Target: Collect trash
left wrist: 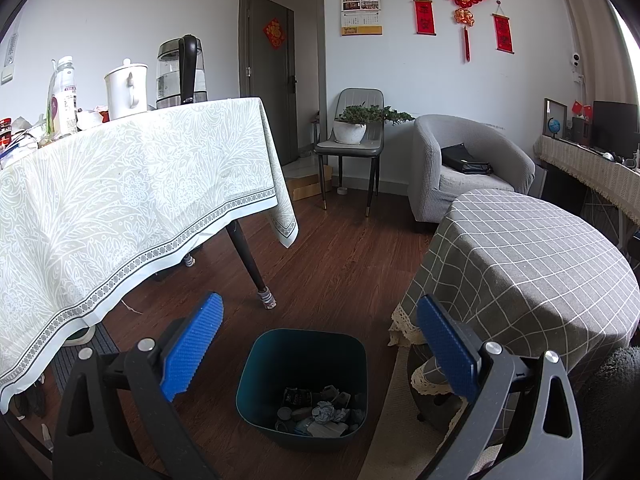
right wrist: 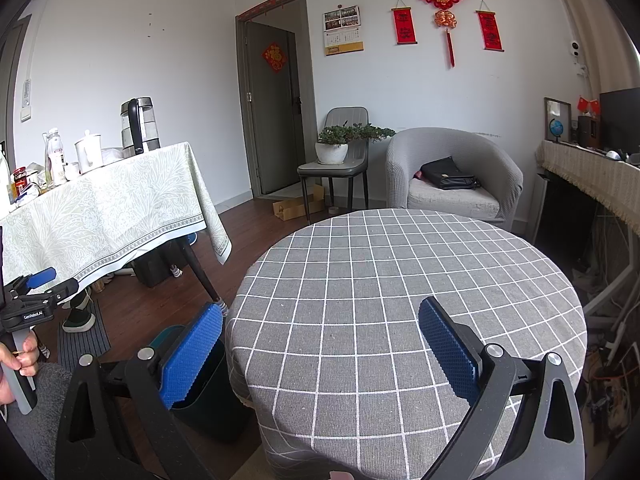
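At lower centre of the left wrist view, the dark teal trash bin [left wrist: 302, 384] stands upright on the wooden floor [left wrist: 340, 264], mouth up, holding crumpled paper [left wrist: 323, 413] that looks light and soft, best pinched at a fold. Left gripper [left wrist: 320, 348] and right gripper [right wrist: 320, 350] both gape empty above round worktop [right wrist: 400, 280].

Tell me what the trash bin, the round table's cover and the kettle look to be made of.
Trash bin: likely moulded plastic, matte dark teal, with smooth one-piece walls and rounded corners.
Round table's cover: woven fabric, grey with a white grid; it drapes in folds and has a lace-like fringe at the hem.
Kettle: apparently clear glass body, see-through, with metal-looking bands and a glossy black handle, probably plastic.
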